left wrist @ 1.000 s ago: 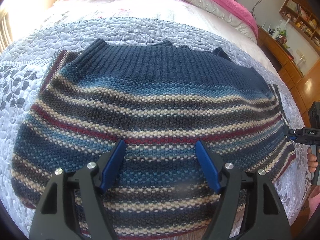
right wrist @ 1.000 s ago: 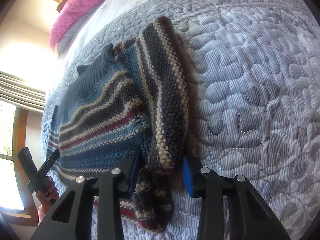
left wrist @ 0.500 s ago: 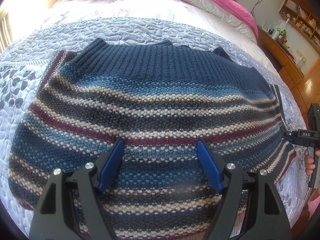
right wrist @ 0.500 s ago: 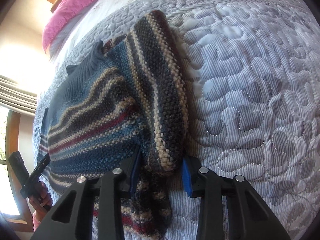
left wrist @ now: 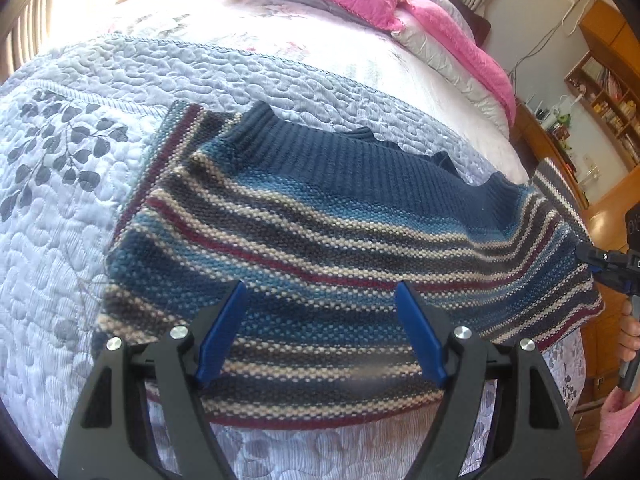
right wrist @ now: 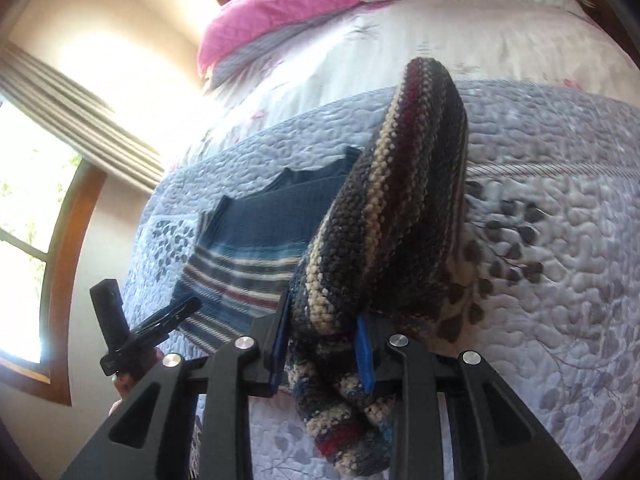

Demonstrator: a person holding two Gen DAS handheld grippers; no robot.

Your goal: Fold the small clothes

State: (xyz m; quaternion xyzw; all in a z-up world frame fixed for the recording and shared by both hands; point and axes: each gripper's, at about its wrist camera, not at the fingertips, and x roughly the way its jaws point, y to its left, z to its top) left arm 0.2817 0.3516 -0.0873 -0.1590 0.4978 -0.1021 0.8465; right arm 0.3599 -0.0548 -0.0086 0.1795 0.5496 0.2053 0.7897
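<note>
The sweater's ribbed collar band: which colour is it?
Plain dark navy ribbed collar band, clearest in the left wrist view.

Left wrist looks down close over the sweater (left wrist: 320, 240); right wrist, seemingly nearer, shares it.

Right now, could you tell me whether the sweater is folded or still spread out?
Mostly spread: the sweater lies flat on the quilt, but the right gripper is shut on one sleeve, lifting it.
</note>
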